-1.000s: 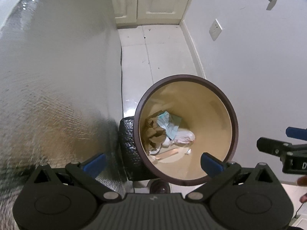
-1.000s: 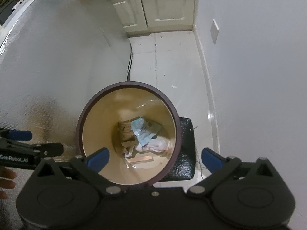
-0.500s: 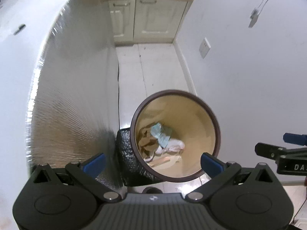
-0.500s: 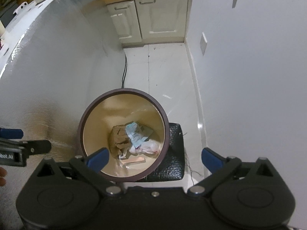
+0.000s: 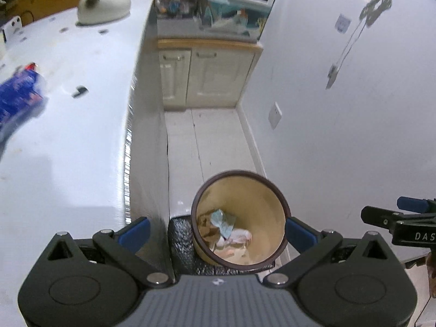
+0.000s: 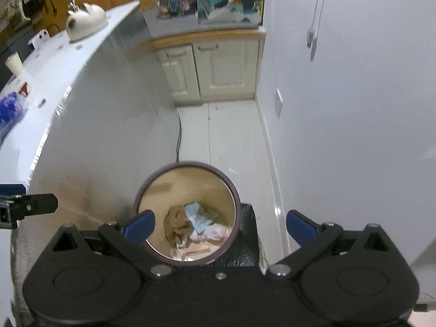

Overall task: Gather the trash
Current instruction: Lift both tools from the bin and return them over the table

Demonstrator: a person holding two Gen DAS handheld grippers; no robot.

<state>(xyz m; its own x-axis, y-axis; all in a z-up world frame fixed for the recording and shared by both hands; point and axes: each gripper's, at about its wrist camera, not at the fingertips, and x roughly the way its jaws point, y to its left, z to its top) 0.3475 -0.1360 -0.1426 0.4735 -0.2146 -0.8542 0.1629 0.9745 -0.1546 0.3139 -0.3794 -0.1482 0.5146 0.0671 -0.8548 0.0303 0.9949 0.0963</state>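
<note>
With both jaws spread and empty above the bin (image 5: 239, 218), remaining trash, the blue wrapper (image 5: 19, 95), is seen leftward on the table (image 5: 68, 136), nearer the left gripper (image 5: 215, 231).

The bin (image 5: 268, 207) is tan inside with a dark brown rim. The packet (image 5: 17, 96) on the white table (image 5: 68, 141) is blue. The cupboard (image 5: 204, 77) is cream.

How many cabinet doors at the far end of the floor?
2. Left door and right door, side by side under the wooden countertop, past the trash bin. More may be hidden behind the counter's side panel.
</note>
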